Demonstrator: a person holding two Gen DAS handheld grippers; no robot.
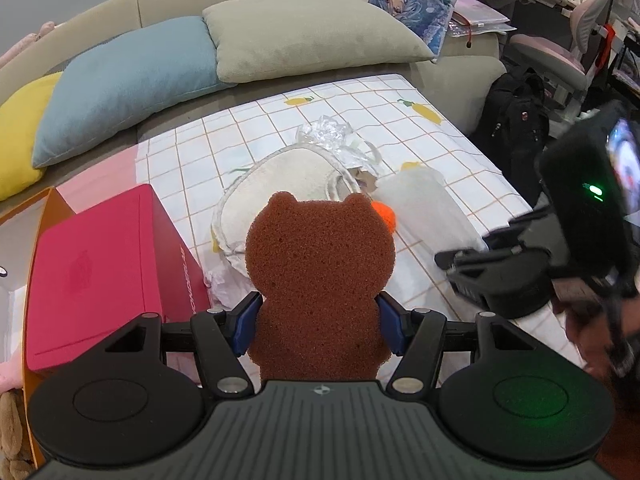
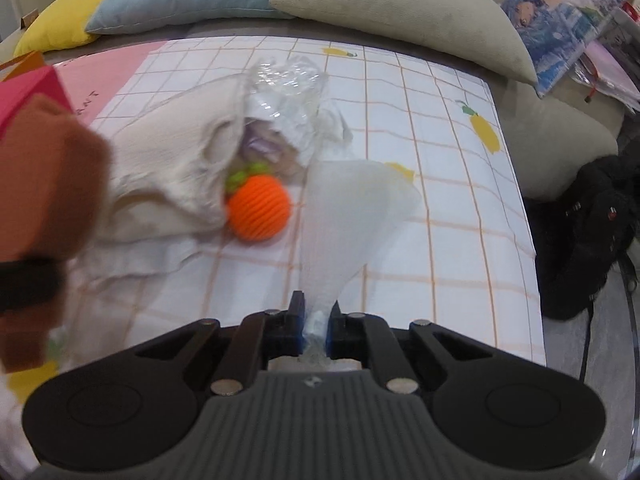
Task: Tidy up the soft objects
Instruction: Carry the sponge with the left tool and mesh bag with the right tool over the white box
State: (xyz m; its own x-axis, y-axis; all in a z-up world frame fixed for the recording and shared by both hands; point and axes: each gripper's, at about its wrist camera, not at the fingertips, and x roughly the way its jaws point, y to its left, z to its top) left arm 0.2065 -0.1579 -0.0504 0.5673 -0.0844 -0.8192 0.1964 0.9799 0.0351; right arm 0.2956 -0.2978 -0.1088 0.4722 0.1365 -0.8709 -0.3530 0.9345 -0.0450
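My left gripper [image 1: 318,320] is shut on a brown bear-shaped sponge [image 1: 320,272] and holds it upright above the checked cloth [image 1: 440,128]. The sponge also shows blurred at the left of the right wrist view [image 2: 48,184]. My right gripper [image 2: 316,320] is shut on a white mesh cloth [image 2: 348,216] that fans out over the table; it also shows in the left wrist view [image 1: 424,200]. An orange ribbed ball [image 2: 258,212] lies beside a cream cloth bag [image 2: 172,152]. Crumpled clear plastic [image 2: 288,80] lies behind them.
A red box [image 1: 104,272] stands at the left inside an orange box [image 1: 34,240]. Yellow [image 1: 20,136], blue [image 1: 124,84] and beige [image 1: 308,32] cushions lie on the sofa behind. A black backpack [image 1: 516,120] and a chair [image 1: 560,52] stand at the right.
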